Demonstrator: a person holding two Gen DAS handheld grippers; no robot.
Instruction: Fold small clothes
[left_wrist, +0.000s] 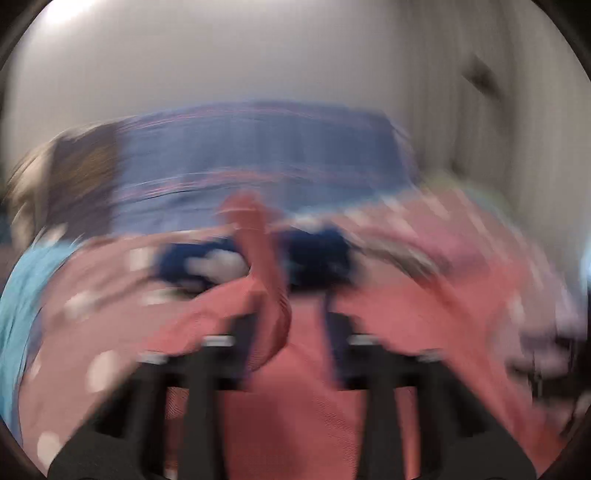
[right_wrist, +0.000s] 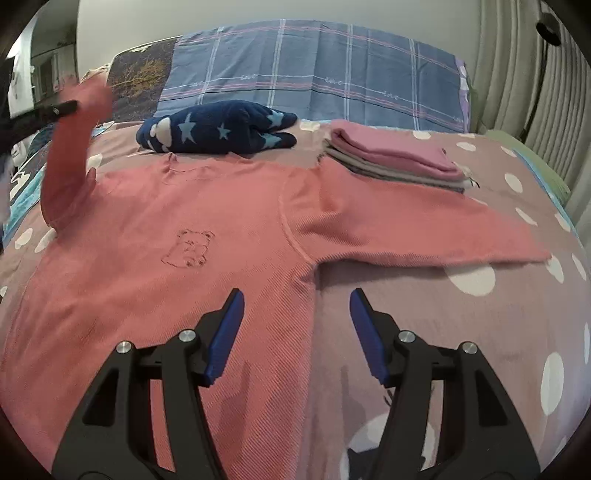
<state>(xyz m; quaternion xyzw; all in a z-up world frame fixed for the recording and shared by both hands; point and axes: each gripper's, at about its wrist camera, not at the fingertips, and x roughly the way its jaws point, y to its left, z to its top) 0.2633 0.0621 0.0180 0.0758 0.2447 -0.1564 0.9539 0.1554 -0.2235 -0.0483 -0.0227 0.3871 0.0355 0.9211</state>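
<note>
A coral-pink top (right_wrist: 207, 221) lies spread on the dotted bedspread (right_wrist: 461, 325), right sleeve flat, left sleeve (right_wrist: 70, 162) lifted by the left gripper (right_wrist: 55, 109), clamped on it. The right gripper (right_wrist: 297, 332), jaws apart, hovers over the near right hem. A folded stack (right_wrist: 399, 162) sits far right; this top remains largely unfolded.

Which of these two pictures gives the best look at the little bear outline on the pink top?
The right wrist view: the bear outline is sharp on the flat pink top. The left wrist view is motion-blurred; the pink top shows, but no bear can be made out.
</note>
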